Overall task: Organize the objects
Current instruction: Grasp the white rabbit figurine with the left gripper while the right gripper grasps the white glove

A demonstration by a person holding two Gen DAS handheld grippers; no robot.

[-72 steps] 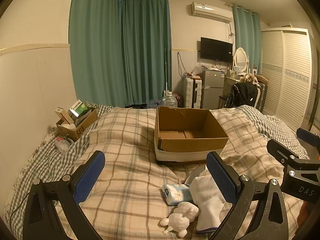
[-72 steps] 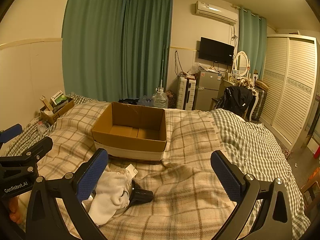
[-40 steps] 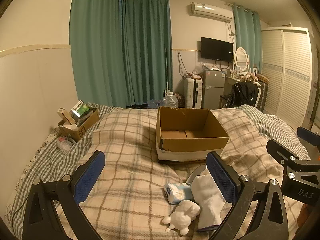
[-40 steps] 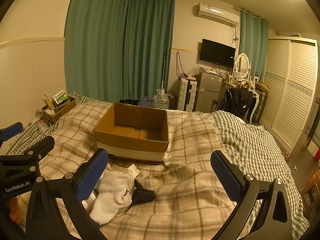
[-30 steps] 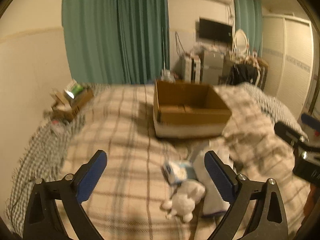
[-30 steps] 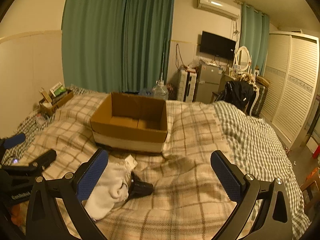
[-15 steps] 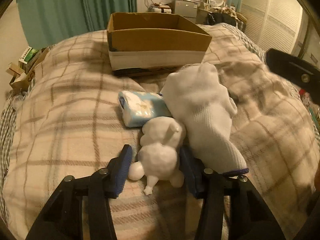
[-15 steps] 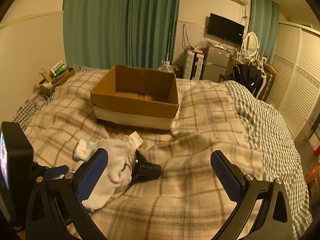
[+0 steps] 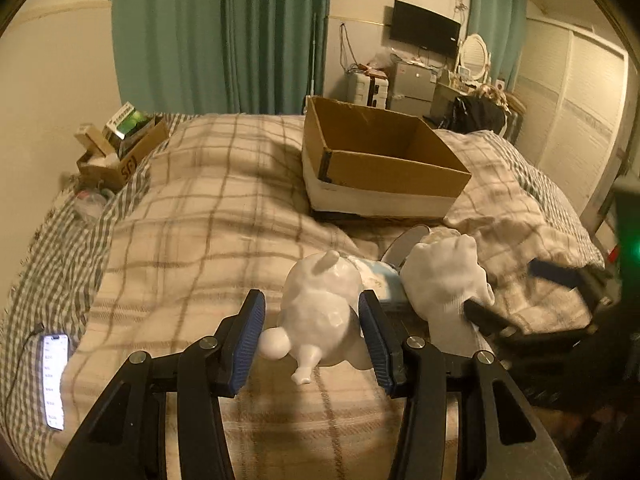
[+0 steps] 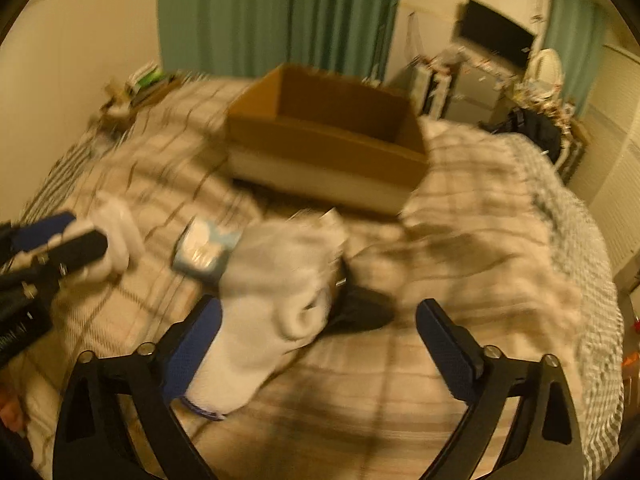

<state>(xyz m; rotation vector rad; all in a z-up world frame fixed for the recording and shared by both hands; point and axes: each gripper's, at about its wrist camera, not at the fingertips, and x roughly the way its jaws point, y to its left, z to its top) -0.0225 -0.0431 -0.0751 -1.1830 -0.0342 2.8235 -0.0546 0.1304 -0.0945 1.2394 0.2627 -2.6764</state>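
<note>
While left gripper reaches low and level over the plaid blanket, jaws pinching white figurine short of the cardboard box, right gripper angles down with jaws spread wide around white sock, beside tissue pack.

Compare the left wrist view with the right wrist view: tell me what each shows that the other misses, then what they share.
Only the left wrist view shows the lit phone at the bed's left edge and the left claw closed around the white toy figure. Only the right wrist view shows the black object partly under the white sock and the right claw open, with the sock between its pads. Both show the cardboard box, the blue tissue pack, the sock and the plaid blanket.
</note>
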